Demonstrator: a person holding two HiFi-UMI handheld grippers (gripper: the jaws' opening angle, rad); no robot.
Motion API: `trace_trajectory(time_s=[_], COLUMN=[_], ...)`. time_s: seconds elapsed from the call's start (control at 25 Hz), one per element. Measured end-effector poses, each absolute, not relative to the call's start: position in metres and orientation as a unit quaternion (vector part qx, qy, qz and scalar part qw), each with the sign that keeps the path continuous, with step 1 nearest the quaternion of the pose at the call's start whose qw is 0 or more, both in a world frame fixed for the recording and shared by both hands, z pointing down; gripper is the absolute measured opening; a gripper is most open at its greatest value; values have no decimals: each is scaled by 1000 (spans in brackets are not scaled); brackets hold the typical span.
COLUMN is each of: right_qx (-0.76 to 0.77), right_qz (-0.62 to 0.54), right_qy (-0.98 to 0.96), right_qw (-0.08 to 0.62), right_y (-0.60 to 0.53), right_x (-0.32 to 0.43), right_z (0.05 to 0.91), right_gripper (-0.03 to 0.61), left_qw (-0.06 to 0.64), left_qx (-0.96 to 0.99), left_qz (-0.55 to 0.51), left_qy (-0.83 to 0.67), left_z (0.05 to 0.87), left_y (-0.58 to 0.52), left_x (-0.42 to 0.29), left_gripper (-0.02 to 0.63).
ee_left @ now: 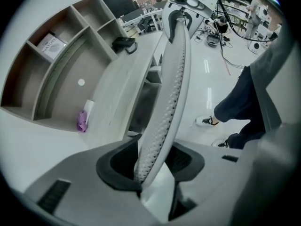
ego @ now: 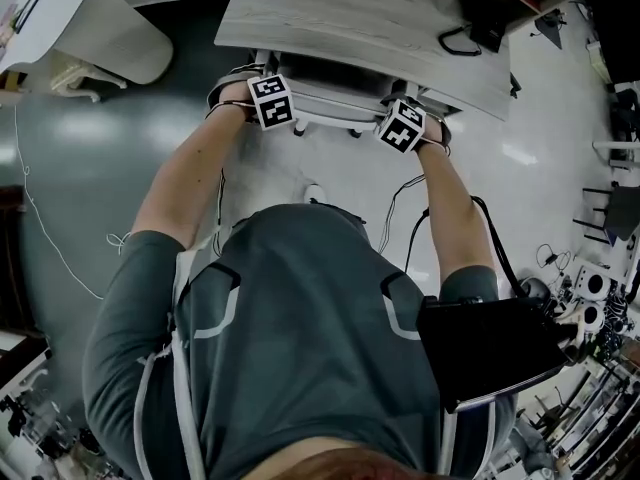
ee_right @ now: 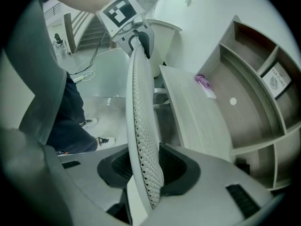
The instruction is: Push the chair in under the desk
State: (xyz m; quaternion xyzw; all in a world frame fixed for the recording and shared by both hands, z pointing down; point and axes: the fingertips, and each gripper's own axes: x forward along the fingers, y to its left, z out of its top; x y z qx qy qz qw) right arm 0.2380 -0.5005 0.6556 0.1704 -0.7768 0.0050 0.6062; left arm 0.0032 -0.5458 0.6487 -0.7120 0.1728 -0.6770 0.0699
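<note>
1. Your shoulders and grey-green shirt fill the foreground of the head view, with a black box at your right hip and both arms stretched forward and down.
2. Your left gripper and right gripper sit side by side on the top edge of the chair, one toward each end of its back.
3. In the left gripper view the jaws hold the chair's pale mesh back, which runs up between the dark pads.
4. In the right gripper view the jaws likewise clamp the top edge of the back, with the mesh against the pads.
5. The chair's back stands upright just beside the front edge of the desk. You cannot see its seat from above.
6. On the pale wooden desk lie a black object and, at the foot of the shelf unit, a small purple thing.
7. Your sneakers stand on the glossy floor behind the chair.
</note>
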Motion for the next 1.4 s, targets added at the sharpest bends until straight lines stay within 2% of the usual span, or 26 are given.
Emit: trace_trajectory(time_s=[0.48,0.72,1.0,1.08,1.24,1.4], right_qx=[171,172,189,196,228,275], right_qz=[0,11,-12,1,54,56], right_qy=[-780,-783,-791,-803,-845,-848], right_qw=[602,598,582,563,481,450], right_y=[-540,-547,-539,-534,-532,-534], right_x=[248,246,240,235,212,196], right_z=[655,653,645,634,594,557], right_gripper=[147,161,167,170,170,170], left_qw=[75,56,72,62,7,-28], left_qx=[-698,-696,-726,-745,-792,-824], left_qz=[-687,-695,-664,-642,-578,-525], left_qy=[189,172,165,172,194,211], left_z=[650,650,645,639,622,601], left_y=[-583,-589,-586,-582,-581,-577], left_x=[11,8,9,8,0,-13], left_gripper=[165,167,176,181,195,195])
